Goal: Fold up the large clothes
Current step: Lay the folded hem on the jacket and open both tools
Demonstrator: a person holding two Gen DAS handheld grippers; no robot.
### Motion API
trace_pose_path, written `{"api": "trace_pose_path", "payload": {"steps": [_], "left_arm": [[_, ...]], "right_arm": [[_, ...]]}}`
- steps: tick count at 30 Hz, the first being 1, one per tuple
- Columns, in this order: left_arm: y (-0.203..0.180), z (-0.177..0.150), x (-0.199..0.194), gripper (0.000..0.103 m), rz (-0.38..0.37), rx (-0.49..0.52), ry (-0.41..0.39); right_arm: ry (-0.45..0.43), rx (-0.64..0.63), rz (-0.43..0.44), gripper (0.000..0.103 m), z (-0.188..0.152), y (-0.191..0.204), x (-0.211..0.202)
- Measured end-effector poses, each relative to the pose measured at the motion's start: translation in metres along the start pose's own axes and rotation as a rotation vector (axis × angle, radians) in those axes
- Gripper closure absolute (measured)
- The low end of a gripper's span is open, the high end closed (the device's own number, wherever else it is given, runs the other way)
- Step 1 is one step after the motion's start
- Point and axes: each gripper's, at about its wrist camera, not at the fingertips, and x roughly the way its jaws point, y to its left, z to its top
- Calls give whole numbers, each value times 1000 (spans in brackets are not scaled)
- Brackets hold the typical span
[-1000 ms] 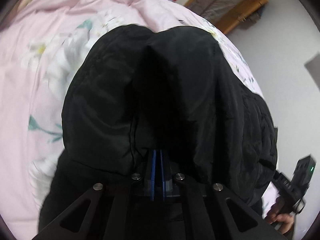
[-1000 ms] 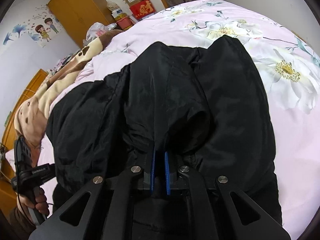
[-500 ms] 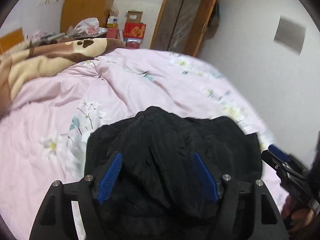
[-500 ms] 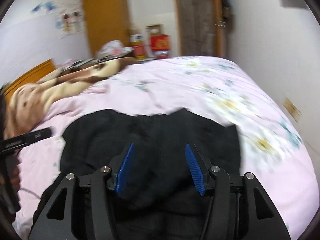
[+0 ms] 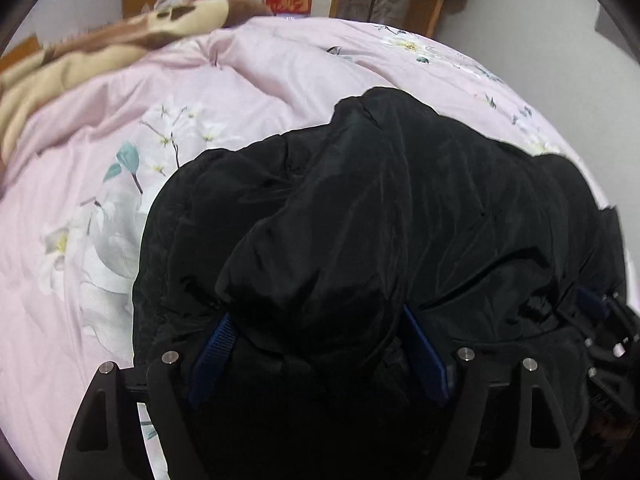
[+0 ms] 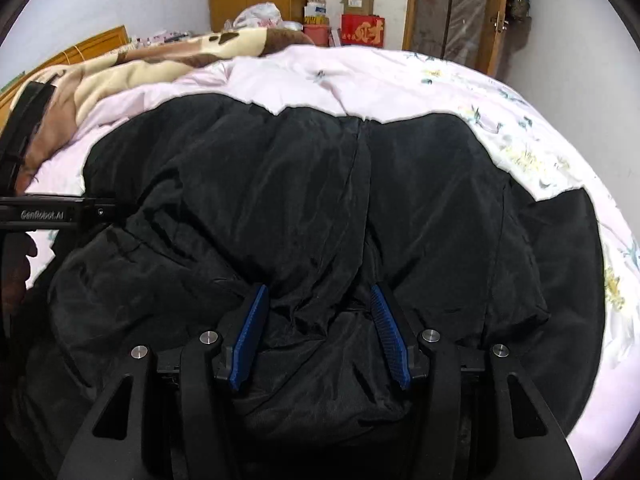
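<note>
Both tongs let go of a black coat on the bed

We see the left tongs spread wider and the right tongs parted, their blue pads just opened off the padded black coat bunched on the pink floral bedcover. Our worry: puffy filling may spring the fold open. Lettering on the left tongs reads "GenRobot.AI".

One black jacket, one pink quilt, two claws.
</note>
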Motion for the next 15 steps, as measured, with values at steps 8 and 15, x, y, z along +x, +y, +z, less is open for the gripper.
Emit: {"api": "trace_pose_path", "payload": {"steps": [8, 15], "left_arm": [[0, 7, -37, 23, -16, -37, -40], [6, 24, -48, 23, 74, -22, -102]], "right_arm": [[-57, 153, 64, 50, 22, -20, -41], [-38, 196, -121, 50, 37, -46, -35]]}}
